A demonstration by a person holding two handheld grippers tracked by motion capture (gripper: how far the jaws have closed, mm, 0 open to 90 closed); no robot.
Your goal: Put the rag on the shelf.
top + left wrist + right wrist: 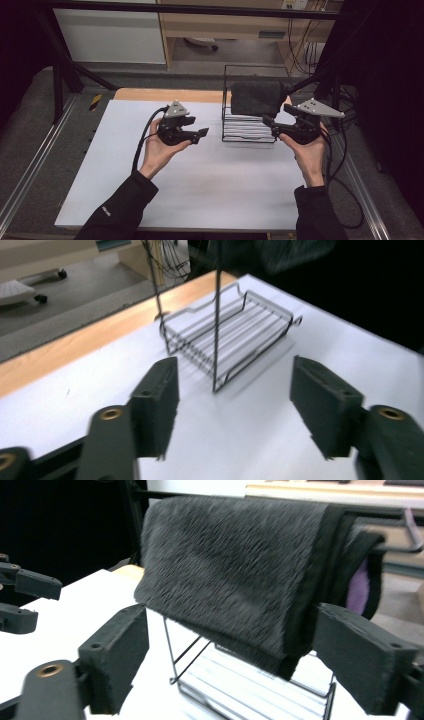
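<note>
Towel (256, 98), dark grey and plush, hangs folded over the top bar of a black wire rack (248, 131), its doubled layers drooping down the side that faces the person; in the right gripper view the towel (235, 575) hangs just past the jaw tips, with a sliver of purple showing at the fold on its far edge. That rack stands on a white table (200, 185) toward the right rear, near the strip of bare wood along the back edge, and its slatted wire base (235, 337) lies flat on the white surface with thin uprights rising from it. Both of the person's forearms come in from below in black sleeves. Right gripper (267, 125) sits just beside the rack's right front corner, pointing leftward at the towel's lower edge; its jaws stand spread, one on each side of the hanging cloth, and the pads do not press on it. Left gripper (201, 133) hovers over the middle of the table, well apart from the rack's left side, aimed toward it; its jaws are likewise spread wide with only bare table between them, as the left gripper view (235, 410) makes plain.
</note>
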